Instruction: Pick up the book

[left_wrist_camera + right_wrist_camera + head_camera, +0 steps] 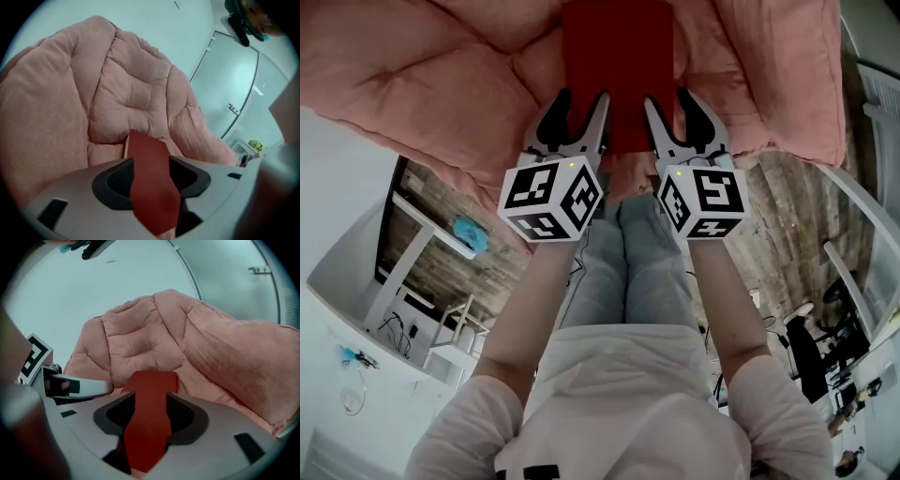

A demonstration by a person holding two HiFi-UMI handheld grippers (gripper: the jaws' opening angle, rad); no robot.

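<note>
Shirt (pixel 619 375) and forearms (pixel 525 309) fill the foreground of the head view. Beyond them, left claw (pixel 576 108) and right claw (pixel 680 108) stand open over the near corners of a red book (pixel 619 66), which lies on a pink cushion (pixel 441 75). Left gripper view: jaws wide apart, book (pixel 150 187) showing through the gap, cushion (pixel 126 93) behind. Right gripper view: jaws apart, book (pixel 152 385) likewise in the gap, resting on the cushion (pixel 154 333).
</note>
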